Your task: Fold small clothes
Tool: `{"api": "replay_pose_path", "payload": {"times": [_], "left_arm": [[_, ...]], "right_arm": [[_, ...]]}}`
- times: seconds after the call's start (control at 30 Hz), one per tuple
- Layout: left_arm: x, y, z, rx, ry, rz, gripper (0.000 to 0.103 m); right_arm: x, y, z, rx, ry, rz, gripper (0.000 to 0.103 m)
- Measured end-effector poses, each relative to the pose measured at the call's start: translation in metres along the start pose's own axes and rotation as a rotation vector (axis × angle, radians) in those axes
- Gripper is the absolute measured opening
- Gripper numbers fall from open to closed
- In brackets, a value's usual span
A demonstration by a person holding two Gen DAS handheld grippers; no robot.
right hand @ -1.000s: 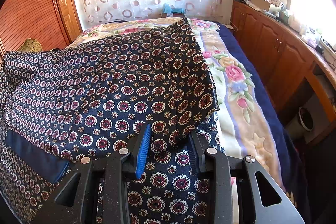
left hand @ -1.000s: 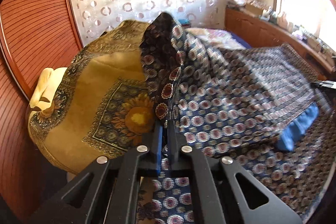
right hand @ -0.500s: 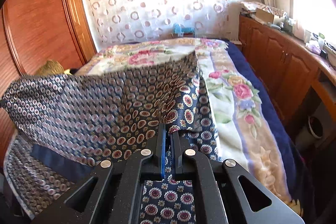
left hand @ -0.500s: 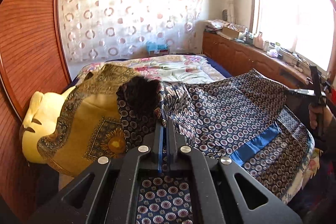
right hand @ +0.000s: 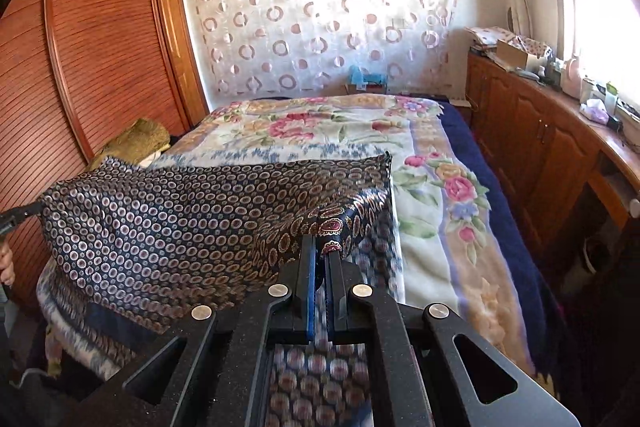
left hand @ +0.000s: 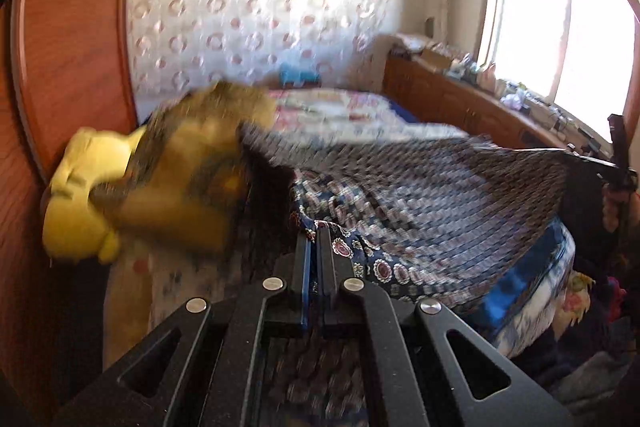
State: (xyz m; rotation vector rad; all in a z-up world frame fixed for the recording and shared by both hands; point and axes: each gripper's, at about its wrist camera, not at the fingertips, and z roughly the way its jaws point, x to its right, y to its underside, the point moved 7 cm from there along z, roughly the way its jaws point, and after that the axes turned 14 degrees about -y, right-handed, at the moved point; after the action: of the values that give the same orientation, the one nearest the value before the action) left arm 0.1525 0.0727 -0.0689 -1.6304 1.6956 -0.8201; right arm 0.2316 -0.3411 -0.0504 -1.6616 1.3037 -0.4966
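Now my left tool (left hand: 313, 233) and right tool (right hand: 321, 247) each pinch a corner of the navy medallion-print garment (right hand: 168, 223), stretched taut above the floral bed (right hand: 424, 195); no writing legible.

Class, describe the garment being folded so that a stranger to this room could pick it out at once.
Find the bed with the floral blanket. Stretched above its near end, between two black grippers, hangs the navy cloth. Unlike the pale flowered bedding and the mustard-gold cloth beside it, it carries small ringed medallions.
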Motion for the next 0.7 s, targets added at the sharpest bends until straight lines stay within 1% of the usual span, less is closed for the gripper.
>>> {"api": "replay_pose_path", "payload": {"times": [0.07,0.17,0.27,0.37,0.43,0.47,0.5,0.53,0.57,0.6,0.63,0.67,0.7], "left_arm": [[-0.006,0.018,0.008,-0.039,-0.02,-0.009,0.003],[-0.014,0.042,0.025,-0.102,-0.031,-0.03,0.003],[-0.014,0.052,0.034,-0.125,-0.041,-0.03,0.003],[-0.011,0.053,0.037,-0.135,-0.042,-0.031,0.003],[-0.008,0.053,0.037,-0.132,-0.033,-0.023,0.003],[-0.007,0.053,0.037,-0.135,-0.031,-0.019,0.005],[-0.006,0.055,0.037,-0.138,-0.029,-0.017,0.019],[-0.005,0.055,0.037,-0.138,-0.027,-0.016,0.026],[-0.005,0.056,0.037,-0.138,-0.026,-0.02,0.04],[-0.004,0.057,0.036,-0.137,-0.02,-0.024,0.044],[-0.004,0.059,0.036,-0.14,-0.015,-0.026,0.047],[-0.004,0.061,0.036,-0.146,-0.012,-0.029,0.056],[-0.004,0.063,0.037,-0.151,-0.01,-0.031,0.067]], "right_arm": [[0.002,0.015,-0.008,-0.026,0.011,0.007,0.003],[0.012,0.042,-0.005,-0.09,0.042,0.044,0.003],[0.023,0.07,0.005,-0.141,0.041,0.118,0.003],[0.025,0.083,0.009,-0.152,0.038,0.143,0.003],[0.025,0.081,0.012,-0.156,0.054,0.135,0.003],[0.024,0.081,0.01,-0.155,0.064,0.127,0.004],[0.027,0.078,0.011,-0.152,0.072,0.116,0.008],[0.022,0.075,0.008,-0.146,0.089,0.103,0.009],[0.016,0.071,0.01,-0.139,0.103,0.089,0.009],[0.013,0.067,0.006,-0.128,0.112,0.074,0.011],[0.01,0.063,0.003,-0.116,0.119,0.061,0.015],[0.006,0.062,0.001,-0.106,0.126,0.049,0.018],[0.001,0.06,-0.002,-0.092,0.132,0.036,0.024]]}}
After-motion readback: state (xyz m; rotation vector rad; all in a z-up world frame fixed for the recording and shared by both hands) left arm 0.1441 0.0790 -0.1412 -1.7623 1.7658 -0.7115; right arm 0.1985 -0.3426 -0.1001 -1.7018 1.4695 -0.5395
